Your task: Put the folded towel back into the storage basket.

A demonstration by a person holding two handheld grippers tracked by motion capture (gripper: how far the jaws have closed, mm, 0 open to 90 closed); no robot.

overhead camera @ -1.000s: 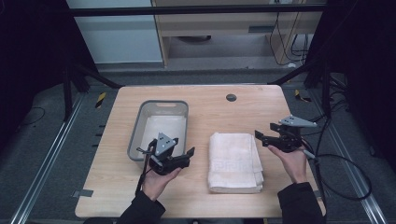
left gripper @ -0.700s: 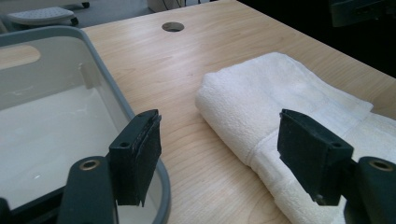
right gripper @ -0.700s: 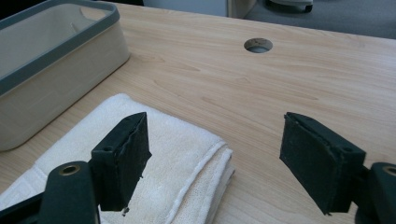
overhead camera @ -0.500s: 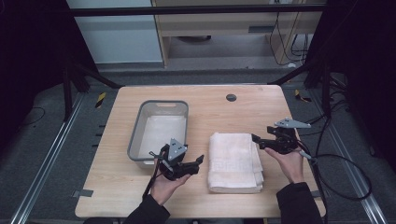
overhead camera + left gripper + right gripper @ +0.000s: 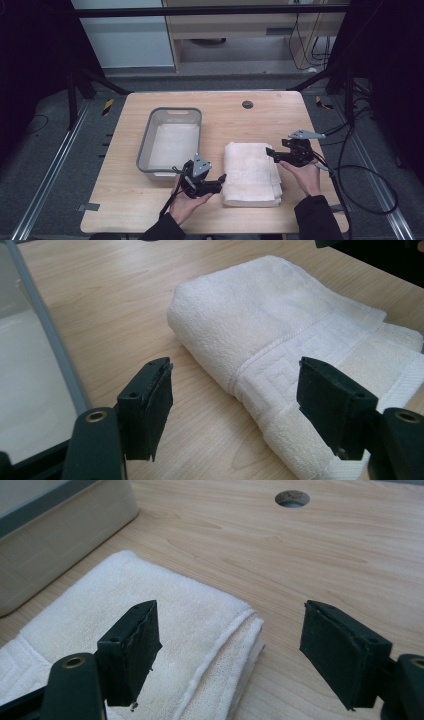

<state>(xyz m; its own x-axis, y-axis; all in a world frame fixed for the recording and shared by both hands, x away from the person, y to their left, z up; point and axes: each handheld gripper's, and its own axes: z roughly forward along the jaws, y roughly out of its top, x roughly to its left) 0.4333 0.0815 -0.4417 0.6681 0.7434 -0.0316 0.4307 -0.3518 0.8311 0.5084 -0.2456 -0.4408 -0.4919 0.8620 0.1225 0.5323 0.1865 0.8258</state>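
A folded white towel [image 5: 251, 174] lies on the wooden table [image 5: 235, 120], right of a grey bin [image 5: 171, 142]. My left gripper [image 5: 218, 183] is open, low at the towel's near left edge, jaws pointing right at it. In the left gripper view the towel [image 5: 280, 335] lies just past the open jaws [image 5: 235, 405]. My right gripper [image 5: 270, 152] is open at the towel's far right corner, pointing left. In the right gripper view that folded corner [image 5: 220, 630] sits between the spread jaws [image 5: 230, 647], nothing pinched.
The bin holds a white cloth lining [image 5: 172, 145]; its grey rim [image 5: 47, 340] runs along the left of the left gripper view and its wall [image 5: 55, 535] shows top left in the right gripper view. A round cable hole [image 5: 247, 104] sits at the table's far middle. Cables [image 5: 360, 175] trail off the right edge.
My left gripper has moved right, from in front of the bin to the towel's left edge. The right gripper has shifted slightly left toward the towel's corner.
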